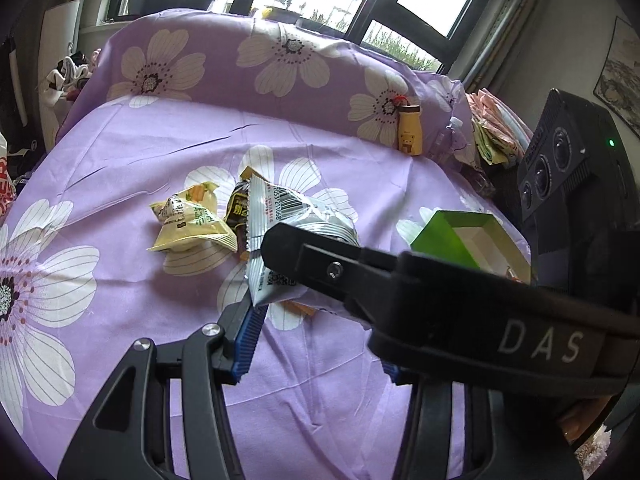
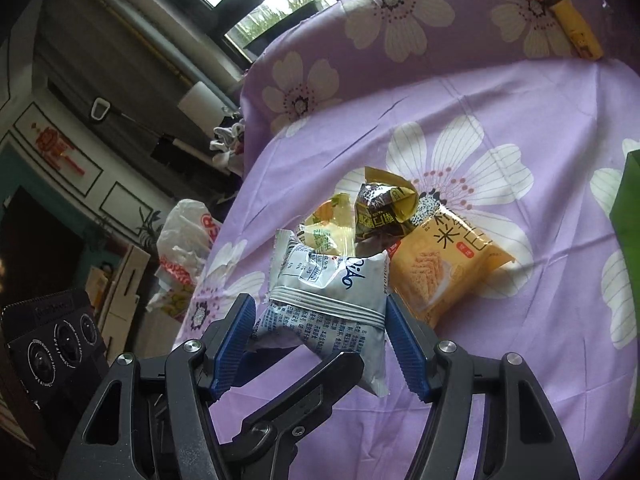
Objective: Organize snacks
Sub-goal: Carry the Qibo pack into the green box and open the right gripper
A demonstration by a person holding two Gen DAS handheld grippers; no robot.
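From my right gripper I see its two blue-padded fingers pressed against either side of a white-and-blue snack packet, which hangs above a purple floral cloth. A black finger of the other gripper reaches in beneath the packet from below. Just beyond it on the cloth lie three more snacks close together: an orange packet to the right, a dark brown packet behind, and a pale yellow packet to the left. A small yellow bottle rests far off at the upper right. A green box edge shows at the right.
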